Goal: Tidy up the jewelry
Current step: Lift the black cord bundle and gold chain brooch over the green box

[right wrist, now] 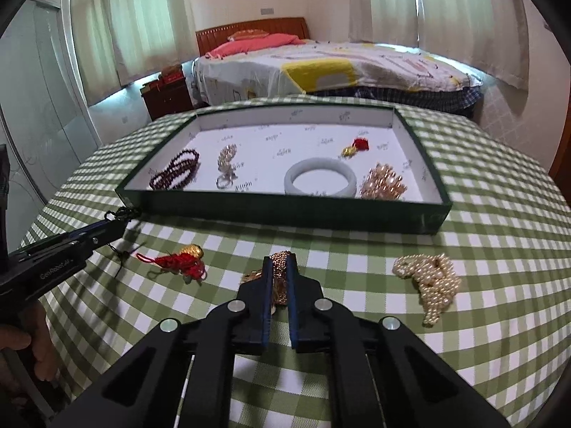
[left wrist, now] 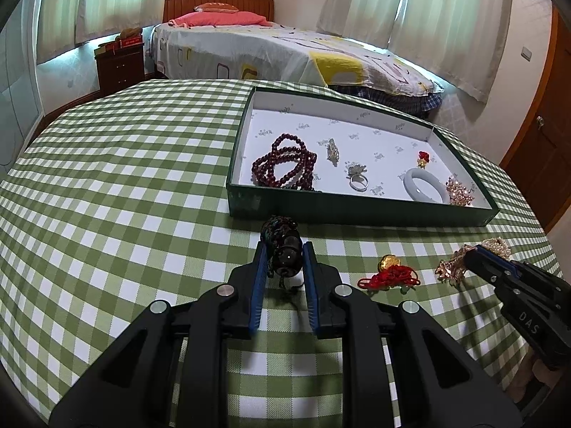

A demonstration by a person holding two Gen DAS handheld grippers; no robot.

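Both jaws are clenched on jewelry: the left gripper [left wrist: 284,254] pinches a dark beaded piece [left wrist: 283,249], and the right gripper [right wrist: 281,267] clamps a gold chain [right wrist: 280,271], each just above the checked tablecloth [right wrist: 499,249]. Straight ahead of both lies the green tray [right wrist: 285,210], its long side running across the view, its near wall just beyond the fingertips. Judging by this, each load must rise over that wall; the red tassel charm [right wrist: 178,262] and pearl strand [right wrist: 428,278] wait outside.

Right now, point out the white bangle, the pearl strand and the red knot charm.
white bangle [right wrist: 321,170]: right wrist view, far rim.
pearl strand [right wrist: 433,280]: right wrist view, middle of heap.
red knot charm [right wrist: 178,262]: right wrist view, red knot.
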